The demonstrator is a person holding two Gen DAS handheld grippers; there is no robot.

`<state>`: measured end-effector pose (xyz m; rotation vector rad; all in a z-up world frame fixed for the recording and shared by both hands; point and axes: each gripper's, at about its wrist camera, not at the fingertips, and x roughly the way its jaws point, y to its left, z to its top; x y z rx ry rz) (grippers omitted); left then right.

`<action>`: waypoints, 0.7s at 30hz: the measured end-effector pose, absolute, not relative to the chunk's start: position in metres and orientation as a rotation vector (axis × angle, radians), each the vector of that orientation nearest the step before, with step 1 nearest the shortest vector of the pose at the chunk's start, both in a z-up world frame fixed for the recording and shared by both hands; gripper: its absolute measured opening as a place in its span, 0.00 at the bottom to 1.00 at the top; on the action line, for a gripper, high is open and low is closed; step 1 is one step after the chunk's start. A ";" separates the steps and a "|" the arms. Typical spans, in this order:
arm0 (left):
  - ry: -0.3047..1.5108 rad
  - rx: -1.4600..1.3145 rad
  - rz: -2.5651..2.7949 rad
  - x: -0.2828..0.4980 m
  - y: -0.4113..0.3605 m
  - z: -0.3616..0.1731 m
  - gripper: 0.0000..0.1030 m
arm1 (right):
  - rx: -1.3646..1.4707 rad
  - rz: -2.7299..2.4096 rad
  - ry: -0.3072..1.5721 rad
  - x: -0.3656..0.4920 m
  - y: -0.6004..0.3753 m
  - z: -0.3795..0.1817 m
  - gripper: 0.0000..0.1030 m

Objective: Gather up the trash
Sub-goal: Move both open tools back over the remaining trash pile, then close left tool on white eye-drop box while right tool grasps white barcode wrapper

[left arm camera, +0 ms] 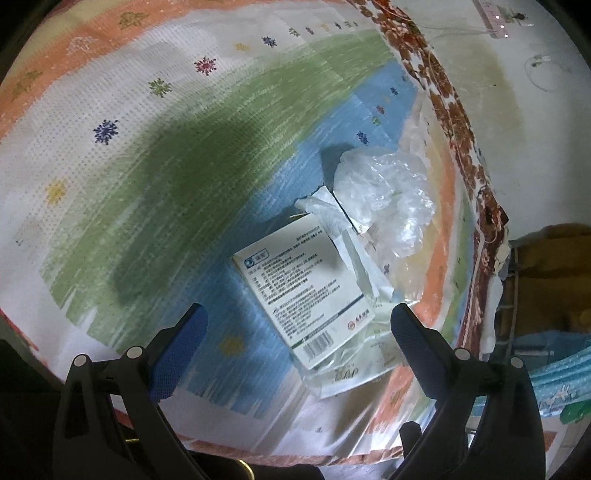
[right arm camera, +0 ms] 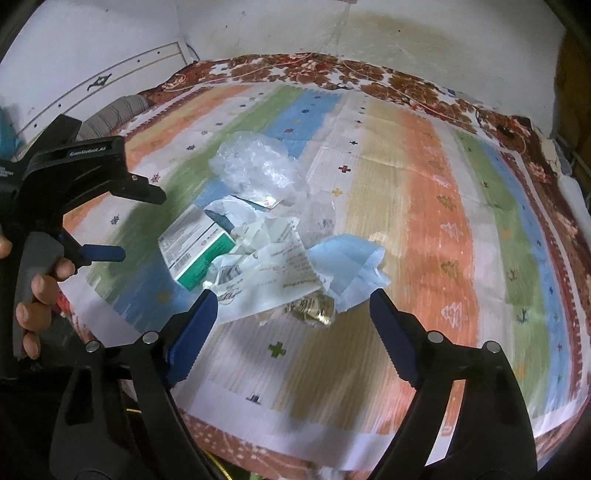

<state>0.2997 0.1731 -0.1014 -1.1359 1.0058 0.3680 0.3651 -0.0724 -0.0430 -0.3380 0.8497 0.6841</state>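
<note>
A heap of trash lies on a striped bedspread point(right arm camera: 424, 206). It holds a white and green medicine box point(left arm camera: 299, 291) point(right arm camera: 197, 251), a crumpled clear plastic bag point(left arm camera: 384, 192) point(right arm camera: 255, 166), torn white paper wrappers point(right arm camera: 273, 266), a light blue sheet point(right arm camera: 347, 269) and a small gold wrapper point(right arm camera: 314, 308). My left gripper point(left arm camera: 295, 321) hangs open over the box, its blue pads wide apart. My right gripper point(right arm camera: 291, 310) is open just above the gold wrapper and the white paper, touching nothing. The left gripper point(right arm camera: 110, 225) also shows at the left of the right wrist view, held by a hand point(right arm camera: 37, 291).
A brown floral blanket point(right arm camera: 295, 70) runs along the far edge of the bed against a stained white wall point(right arm camera: 424, 37). A power strip point(left arm camera: 498, 18) with cables hangs on the wall. Beside the bed stand blue patterned bags point(left arm camera: 557, 376).
</note>
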 end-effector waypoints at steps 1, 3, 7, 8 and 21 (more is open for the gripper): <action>1.010 -1.139 0.372 0.302 0.174 -0.103 0.94 | -0.337 0.684 0.853 0.368 -0.071 -0.044 0.76; 1.018 -1.148 0.395 0.306 0.175 -0.108 0.94 | -0.340 0.684 0.856 0.374 -0.067 -0.047 0.74; 1.037 -1.159 0.420 0.316 0.177 -0.118 0.94 | -0.357 0.676 0.851 0.384 -0.059 -0.052 0.70; 1.050 -1.147 0.428 0.319 0.177 -0.119 0.94 | -0.357 0.679 0.855 0.387 -0.058 -0.054 0.67; 1.153 -1.112 0.513 0.350 0.168 -0.140 0.94 | -0.403 0.695 0.883 0.403 -0.044 -0.077 0.43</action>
